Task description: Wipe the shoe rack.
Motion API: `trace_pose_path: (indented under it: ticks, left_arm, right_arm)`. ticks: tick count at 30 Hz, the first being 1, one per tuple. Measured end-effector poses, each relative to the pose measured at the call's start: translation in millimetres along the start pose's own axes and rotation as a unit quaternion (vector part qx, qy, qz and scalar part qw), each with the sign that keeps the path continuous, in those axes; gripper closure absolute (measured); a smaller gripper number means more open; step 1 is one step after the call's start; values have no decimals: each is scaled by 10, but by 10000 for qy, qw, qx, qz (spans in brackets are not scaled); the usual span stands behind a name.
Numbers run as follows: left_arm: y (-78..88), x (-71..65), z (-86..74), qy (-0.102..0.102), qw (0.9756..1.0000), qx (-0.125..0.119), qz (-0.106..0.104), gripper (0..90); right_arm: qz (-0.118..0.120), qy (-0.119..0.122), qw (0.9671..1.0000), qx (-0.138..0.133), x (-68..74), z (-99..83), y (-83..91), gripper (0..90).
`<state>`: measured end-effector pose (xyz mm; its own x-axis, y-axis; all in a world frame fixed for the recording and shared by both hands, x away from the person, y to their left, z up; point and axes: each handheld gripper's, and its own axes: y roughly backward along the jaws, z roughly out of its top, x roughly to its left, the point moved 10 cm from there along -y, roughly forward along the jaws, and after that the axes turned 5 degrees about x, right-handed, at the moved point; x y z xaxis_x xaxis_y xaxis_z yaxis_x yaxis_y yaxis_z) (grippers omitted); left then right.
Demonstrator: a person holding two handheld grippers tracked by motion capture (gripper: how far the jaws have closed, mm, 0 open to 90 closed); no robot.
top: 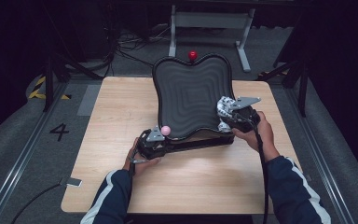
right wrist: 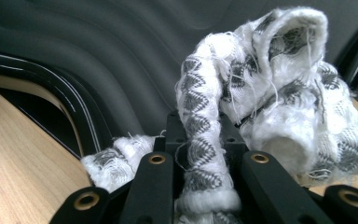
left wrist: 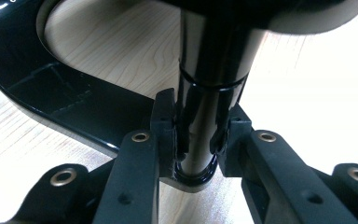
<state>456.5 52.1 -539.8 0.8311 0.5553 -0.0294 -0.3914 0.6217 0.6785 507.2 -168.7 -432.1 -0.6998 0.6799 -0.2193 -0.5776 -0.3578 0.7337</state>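
A black ribbed panel with wavy edges stands tilted on a black frame on the wooden table. My left gripper sits at the frame's near left corner. In the left gripper view this gripper is shut on a glossy black post of the frame. My right gripper is at the panel's lower right edge, shut on a white and grey patterned cloth. In the right gripper view the cloth bunches over my right gripper against the ribbed panel.
A red ball sits at the panel's top edge and a pink ball at its lower left corner. The frame's curved base lies on the table. Cables and a metal stand are on the floor beyond.
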Motion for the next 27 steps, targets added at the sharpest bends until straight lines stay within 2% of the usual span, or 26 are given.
trace_pose_path:
  ticks: [6, 10, 15, 18, 23, 25, 27]
  left_arm:
    - [2, 3, -2, -2, 10000, 14, -17, 733]
    - [1, 0, -2, 1, 10000, 14, -22, 734]
    - [1, 1, -3, -2, 10000, 16, -22, 734]
    - [0, -1, -1, 12, 10000, 7, -24, 733]
    - [0, 0, -1, 8, 10000, 4, -14, 733]
    - [-1, -1, 0, 5, 10000, 1, -3, 734]
    - [-1, 1, 1, 2, 10000, -4, 3, 733]
  right_arm:
    - [93, 170, 9998, -91, 158, 111, -54, 794]
    - [177, 312, 9992, -175, 331, 256, -119, 791]
    - [525, 402, 9974, -290, 566, 448, -205, 786]
    - [634, 603, 9957, -317, 750, 575, -261, 784]
    - [1096, 772, 9905, -319, 1051, 710, -324, 788]
    - [1111, 843, 9897, -314, 1110, 724, -332, 788]
    - [1272, 854, 9876, -340, 1185, 729, -340, 788]
